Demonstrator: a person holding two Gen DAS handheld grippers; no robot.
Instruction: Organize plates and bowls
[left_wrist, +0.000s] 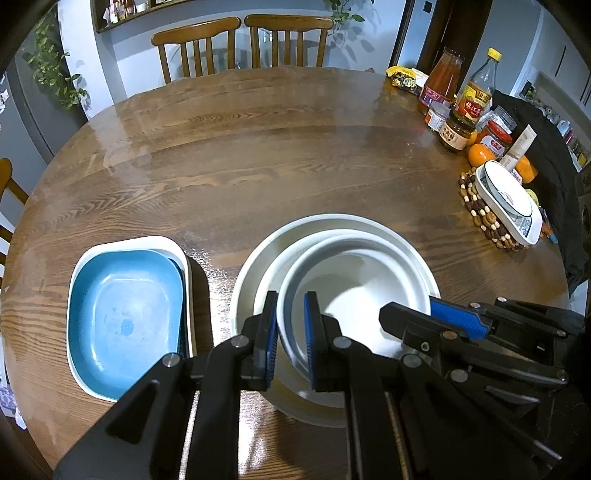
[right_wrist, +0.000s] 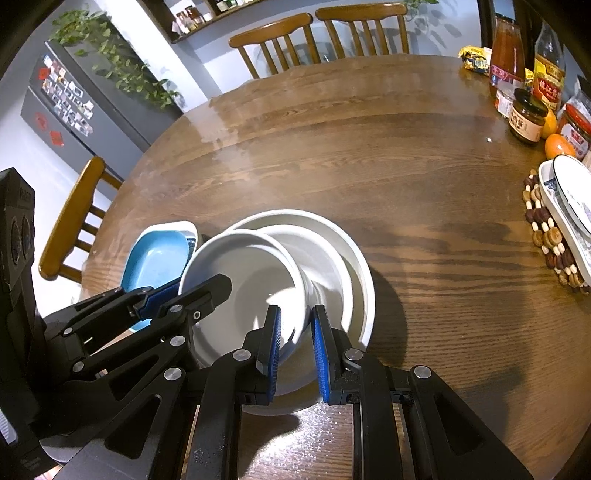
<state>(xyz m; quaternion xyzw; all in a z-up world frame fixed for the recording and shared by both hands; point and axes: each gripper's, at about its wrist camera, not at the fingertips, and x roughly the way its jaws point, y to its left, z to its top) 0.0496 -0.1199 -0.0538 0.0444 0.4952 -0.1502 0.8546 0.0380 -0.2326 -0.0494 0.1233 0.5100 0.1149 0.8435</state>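
A small white bowl (left_wrist: 351, 306) (right_wrist: 243, 280) sits tilted inside a middle bowl (left_wrist: 269, 273), which is nested in a large white bowl (left_wrist: 332, 221) (right_wrist: 354, 266) on the wooden table (left_wrist: 258, 166). My left gripper (left_wrist: 291, 295) (right_wrist: 188, 291) is shut on the small bowl's left wall. My right gripper (right_wrist: 296, 310) (left_wrist: 430, 314) is shut on its right wall. To the left, a blue rectangular dish (left_wrist: 122, 295) (right_wrist: 159, 254) lies inside a white rectangular dish (left_wrist: 177, 247).
At the right edge stand sauce bottles (left_wrist: 441, 79), jars (left_wrist: 456, 131), oranges (left_wrist: 480, 153) and a beaded trivet (left_wrist: 480, 218) bearing white oval dishes (left_wrist: 506, 199). Wooden chairs (left_wrist: 243, 44) line the far side, and one stands left (right_wrist: 70, 218).
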